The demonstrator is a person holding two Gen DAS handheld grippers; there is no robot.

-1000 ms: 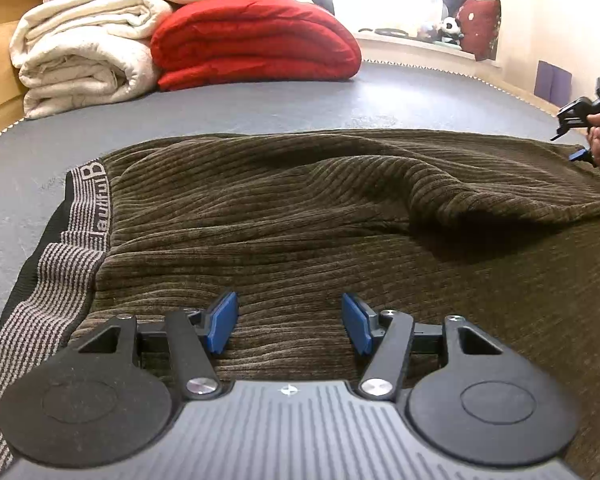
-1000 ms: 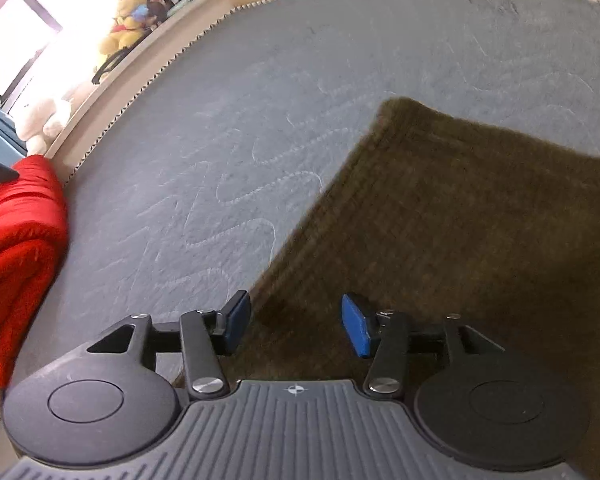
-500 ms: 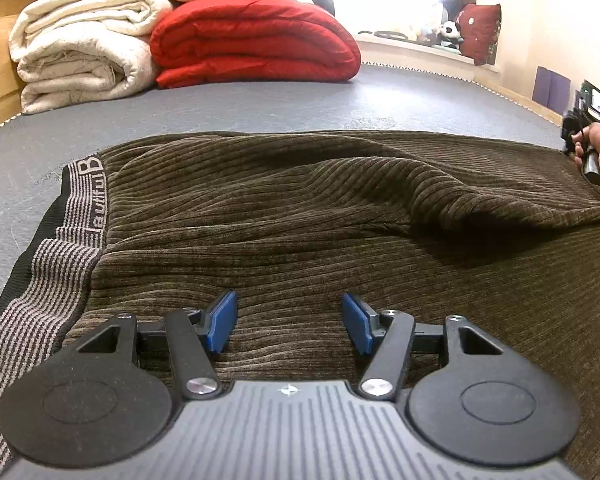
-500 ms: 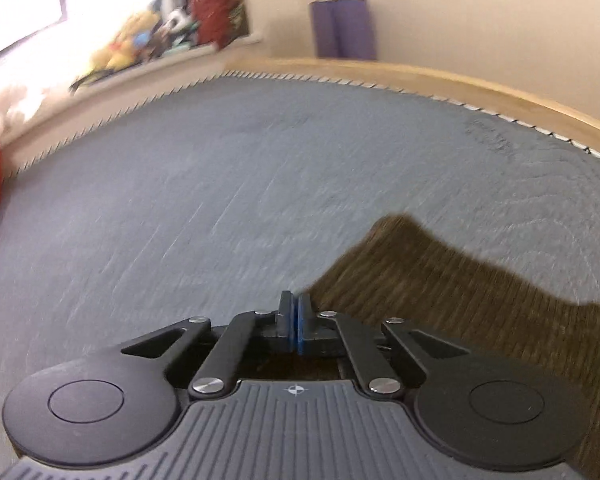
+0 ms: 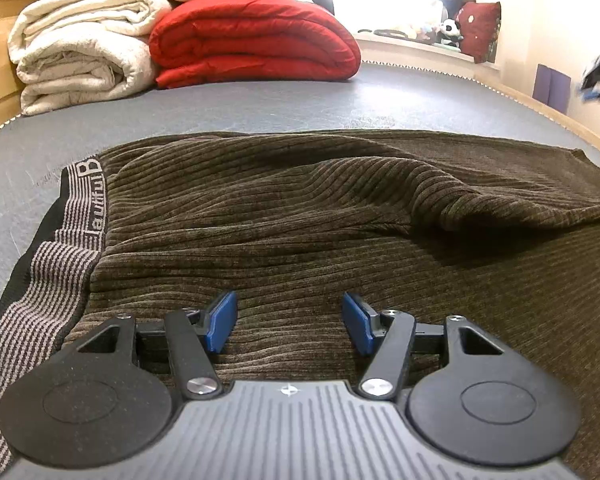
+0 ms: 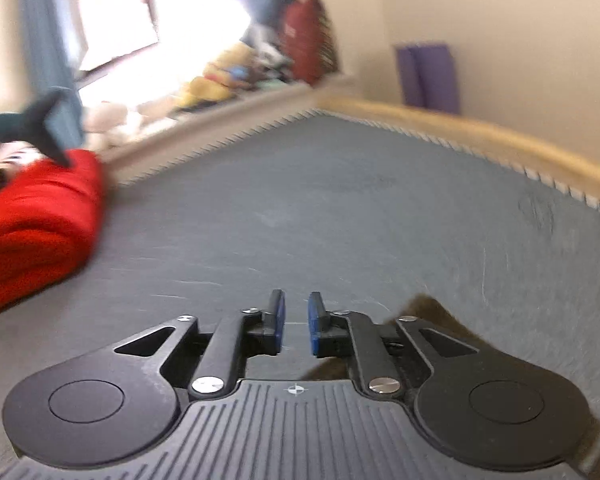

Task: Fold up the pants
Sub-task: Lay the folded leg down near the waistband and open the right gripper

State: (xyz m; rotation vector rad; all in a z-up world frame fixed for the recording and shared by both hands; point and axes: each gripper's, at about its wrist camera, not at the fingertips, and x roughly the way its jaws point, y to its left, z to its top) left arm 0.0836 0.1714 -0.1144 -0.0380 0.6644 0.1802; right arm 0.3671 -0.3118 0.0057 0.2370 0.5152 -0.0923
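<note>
Near edge, left view: left tongs (image 5: pixel 289 322) hang low over the brown ribbed pants (image 5: pixel 320 240), blue pads spread wide, nothing between them, cloth directly below.
Pants: spread flat across the grey mattress (image 5: pixel 260 108), filling the near and middle ground; one raised fold runs toward the right side.
Waistband (image 5: pixel 56 248): striped, lettered, lying along the left edge of the pants, on the mattress.
Near edge, right view: right tongs (image 6: pixel 296 322) show a narrow gap that is widening; only bare mattress (image 6: pixel 340 216) shows through the gap, no cloth pinched.
Pants corner (image 6: pixel 428 308): peeks out just right of and under the right tongs' linkage; view blurred.
Right tongs, seen from left view: small blurred dark shape (image 5: pixel 598 80) at far right, above the bed's edge.
Far end of mattress: red folded quilt (image 5: pixel 256 40) beside a cream folded blanket (image 5: pixel 84 48), touching.
Beyond: window ledge with soft toys (image 5: pixel 444 30), bright glare behind.
</note>
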